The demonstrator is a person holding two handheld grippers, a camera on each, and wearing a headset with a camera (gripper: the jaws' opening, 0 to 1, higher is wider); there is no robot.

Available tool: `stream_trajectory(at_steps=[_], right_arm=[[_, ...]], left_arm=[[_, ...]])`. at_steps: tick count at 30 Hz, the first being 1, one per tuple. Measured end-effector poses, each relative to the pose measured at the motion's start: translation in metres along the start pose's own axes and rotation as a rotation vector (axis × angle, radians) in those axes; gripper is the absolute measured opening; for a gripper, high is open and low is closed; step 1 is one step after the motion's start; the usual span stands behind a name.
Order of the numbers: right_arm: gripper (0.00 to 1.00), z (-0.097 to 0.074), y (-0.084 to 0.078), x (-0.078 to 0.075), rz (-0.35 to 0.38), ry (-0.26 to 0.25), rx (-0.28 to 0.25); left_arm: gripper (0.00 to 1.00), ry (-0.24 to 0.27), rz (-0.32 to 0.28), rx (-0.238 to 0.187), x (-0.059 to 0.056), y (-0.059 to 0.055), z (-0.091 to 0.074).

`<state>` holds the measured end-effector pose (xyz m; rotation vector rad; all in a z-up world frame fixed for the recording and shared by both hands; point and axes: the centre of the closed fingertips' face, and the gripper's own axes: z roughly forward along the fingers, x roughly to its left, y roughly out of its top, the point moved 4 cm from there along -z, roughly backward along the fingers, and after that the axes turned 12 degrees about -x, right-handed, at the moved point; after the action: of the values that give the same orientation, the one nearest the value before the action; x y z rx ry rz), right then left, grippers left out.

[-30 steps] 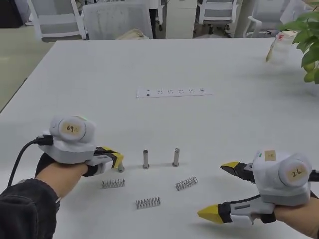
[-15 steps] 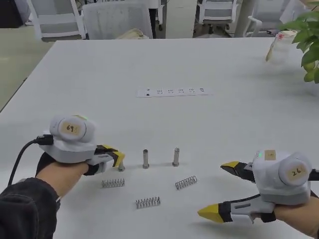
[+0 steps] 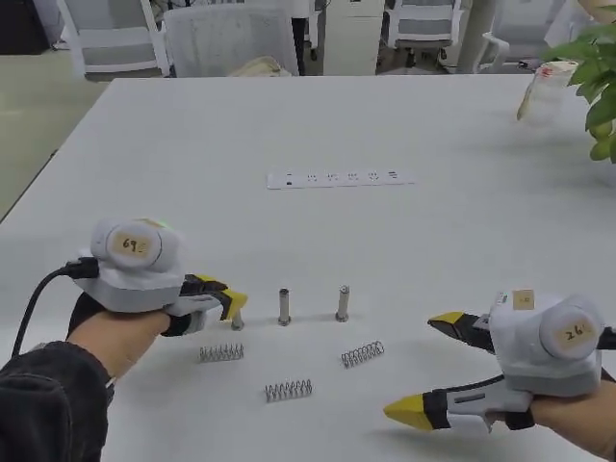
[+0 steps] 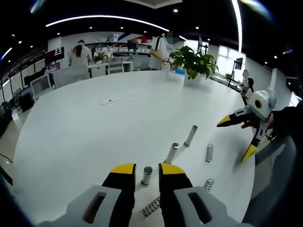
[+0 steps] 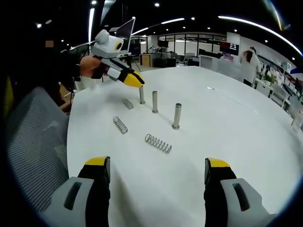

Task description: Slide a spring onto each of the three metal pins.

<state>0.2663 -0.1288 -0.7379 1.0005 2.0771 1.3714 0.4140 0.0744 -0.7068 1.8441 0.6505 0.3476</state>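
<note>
Bench contents on white table [image 3: 289, 125], nothing assembled.
My left gripper [image 3: 234, 300] is narrowly parted and holds nothing, its tips just beside the leftmost pin [image 3: 237, 320]. The middle pin [image 3: 284, 306] and right pin [image 3: 343, 302] stand upright. The left spring [image 3: 221, 353], middle spring [image 3: 288, 390] and right spring [image 3: 362, 354] lie loose. My right gripper [image 3: 409, 366] is spread wide and empty.

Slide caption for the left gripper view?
Left gripper with nearest pin between its jaws; two pins, three springs, right gripper open beyond.
</note>
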Motion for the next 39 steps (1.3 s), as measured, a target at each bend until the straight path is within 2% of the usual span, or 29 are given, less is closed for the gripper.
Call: stream_trajectory(at_steps=[6, 16, 27, 39], right_arm=[[0.81, 0.0, 0.0, 0.0, 0.0, -0.001, 0.001], [0.81, 0.0, 0.001, 0.0, -0.002, -0.001, 0.001], [0.81, 0.0, 0.0, 0.0, -0.001, 0.0, 0.003], [0.81, 0.0, 0.0, 0.001, -0.001, -0.001, 0.0]], left_arm=[[0.18, -0.002, 0.002, 0.0, 0.0, -0.001, -0.003], [0.2, -0.017, -0.002, 0.01, 0.0, -0.007, -0.01], [0.22, -0.044, -0.006, 0.039, -0.002, -0.02, -0.016], [0.21, -0.08, 0.005, 0.071, -0.006, -0.035, -0.018]])
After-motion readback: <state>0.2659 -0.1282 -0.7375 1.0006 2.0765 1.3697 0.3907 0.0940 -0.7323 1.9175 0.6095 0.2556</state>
